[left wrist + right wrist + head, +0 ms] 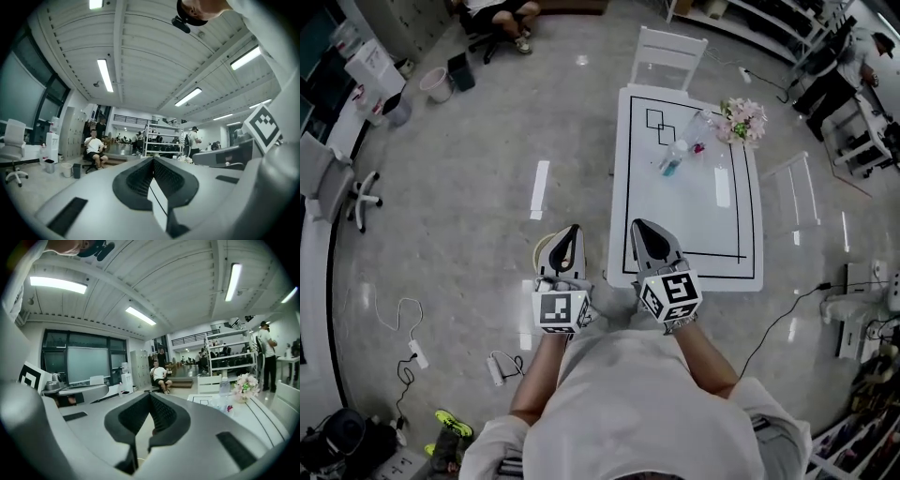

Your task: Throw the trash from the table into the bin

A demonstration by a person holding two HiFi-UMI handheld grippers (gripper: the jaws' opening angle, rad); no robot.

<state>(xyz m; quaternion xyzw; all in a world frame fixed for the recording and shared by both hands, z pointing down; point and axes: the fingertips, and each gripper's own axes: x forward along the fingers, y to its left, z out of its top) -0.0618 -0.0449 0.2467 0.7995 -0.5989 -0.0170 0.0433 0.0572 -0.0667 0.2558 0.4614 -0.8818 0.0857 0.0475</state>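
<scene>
Head view: nearest the camera, the left gripper (572, 228) and the right gripper (639, 225) are held side by side in front of the person's chest, both pointed away toward the table. In each gripper view the jaws are seen pressed together at the tips, with nothing pinched between them. A round container (546, 251) on the floor is mostly hidden behind the left gripper, and what it holds cannot be made out. Just beyond is the white table (675, 220), which is marked with black lines. The trash is found toward its far end: a clear bottle (701, 127) and, slightly nearer, a blue-ended bottle (673, 165), their long axes drawn from lower left to upper right. In the right gripper view the clear bottle is shown upright; whether the blue-ended bottle stands or lies cannot be told. Flowers (742, 120) are set just beside them, and a white chair (668, 56) is placed behind the table. A glossy grey floor (469, 187) is spread all around, and a seated person (499, 11) is cut off at the top edge.
</scene>
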